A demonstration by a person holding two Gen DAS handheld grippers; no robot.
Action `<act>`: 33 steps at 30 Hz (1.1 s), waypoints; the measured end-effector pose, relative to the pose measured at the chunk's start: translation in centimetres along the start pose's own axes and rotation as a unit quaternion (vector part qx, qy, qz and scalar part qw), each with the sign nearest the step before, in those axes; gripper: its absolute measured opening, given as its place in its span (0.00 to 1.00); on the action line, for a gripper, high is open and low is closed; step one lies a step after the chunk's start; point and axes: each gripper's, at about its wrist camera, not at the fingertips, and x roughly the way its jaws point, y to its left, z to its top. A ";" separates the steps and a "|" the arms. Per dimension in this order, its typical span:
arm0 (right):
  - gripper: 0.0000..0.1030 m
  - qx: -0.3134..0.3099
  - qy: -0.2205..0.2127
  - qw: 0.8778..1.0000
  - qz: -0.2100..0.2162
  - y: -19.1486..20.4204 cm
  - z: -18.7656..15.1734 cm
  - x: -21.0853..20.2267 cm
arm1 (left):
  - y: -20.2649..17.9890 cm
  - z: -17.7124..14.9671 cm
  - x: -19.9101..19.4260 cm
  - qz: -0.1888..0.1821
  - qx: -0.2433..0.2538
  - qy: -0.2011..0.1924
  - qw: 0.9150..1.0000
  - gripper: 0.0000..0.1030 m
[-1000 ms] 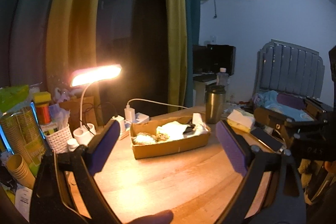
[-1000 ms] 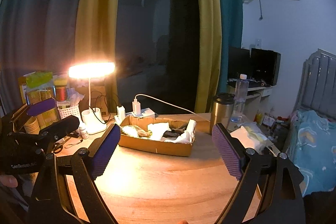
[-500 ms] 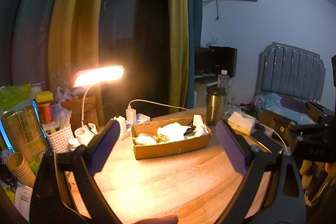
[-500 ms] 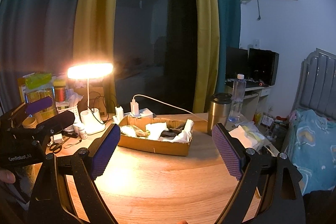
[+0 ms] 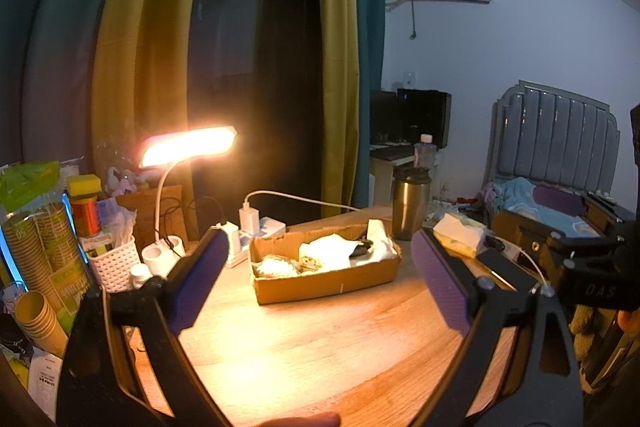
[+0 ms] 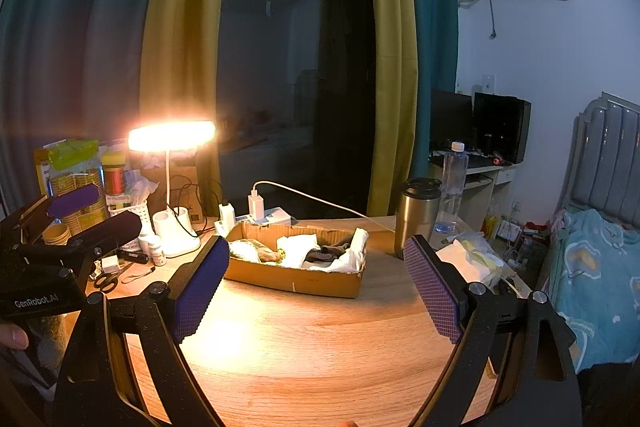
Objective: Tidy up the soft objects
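A shallow cardboard box (image 5: 328, 281) (image 6: 296, 281) stands on the round wooden table (image 5: 320, 347) (image 6: 312, 351) and holds crumpled soft things: white cloth (image 5: 332, 253) (image 6: 298, 247), a dark piece (image 6: 322, 255) and a patterned bundle (image 5: 278, 265). My left gripper (image 5: 320, 279) hovers open well in front of the box, nothing between its purple pads. My right gripper (image 6: 316, 287) is open too, equally short of the box. The other gripper shows at each view's edge, the right one (image 5: 592, 263) and the left one (image 6: 60, 227).
A lit desk lamp (image 5: 188, 147) (image 6: 172, 135), chargers and a power strip (image 6: 256, 215) stand behind the box. A steel tumbler (image 5: 410, 203) (image 6: 416, 215) and tissues (image 5: 456, 233) sit to the right. Paper cups, a white basket (image 5: 114, 263) and scissors (image 6: 106, 281) crowd the left. A bed (image 6: 600, 267) lies right.
Both grippers have risen and tilted slightly, so the box sits a little lower in each view. Their jaws stay open, and nothing on the table has moved.
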 end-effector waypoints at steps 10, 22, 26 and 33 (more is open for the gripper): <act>0.88 0.000 0.000 1.000 0.000 0.0 0.0 0.0 | 0.0 0.0 0.0 0.000 0.000 0.000 1.000 0.91; 0.88 0.000 0.000 1.000 0.000 0.0 0.0 0.0 | 0.0 0.0 0.0 0.000 0.000 0.000 1.000 0.91; 0.88 0.000 0.000 1.000 0.000 0.0 0.0 0.0 | 0.0 0.0 0.0 0.000 0.000 0.000 1.000 0.91; 0.88 -0.003 0.004 1.000 0.000 0.0 -0.1 0.3 | -0.1 -0.1 0.0 -0.002 -0.001 0.001 1.000 0.91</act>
